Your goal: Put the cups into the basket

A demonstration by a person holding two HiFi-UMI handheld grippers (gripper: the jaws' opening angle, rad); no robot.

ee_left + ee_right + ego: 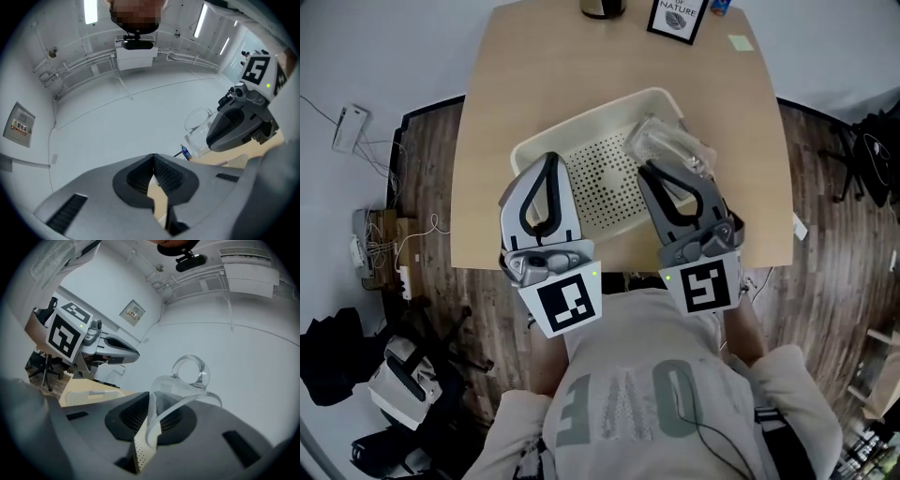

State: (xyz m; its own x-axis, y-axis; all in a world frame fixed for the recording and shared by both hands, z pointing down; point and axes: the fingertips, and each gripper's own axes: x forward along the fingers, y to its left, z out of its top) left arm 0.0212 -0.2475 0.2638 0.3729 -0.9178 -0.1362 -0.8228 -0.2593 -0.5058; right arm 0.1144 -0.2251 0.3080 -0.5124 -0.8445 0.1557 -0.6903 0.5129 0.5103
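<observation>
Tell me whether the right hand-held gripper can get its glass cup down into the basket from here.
Probably yes: the right hand-held gripper, shut on the glass cup, hangs over the open basket, whose floor looks bare beneath it.

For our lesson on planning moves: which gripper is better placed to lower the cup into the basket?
Right. The right gripper is shut on the rim of the clear cup, holding it over the basket. The left gripper is shut and empty beside it.
</observation>
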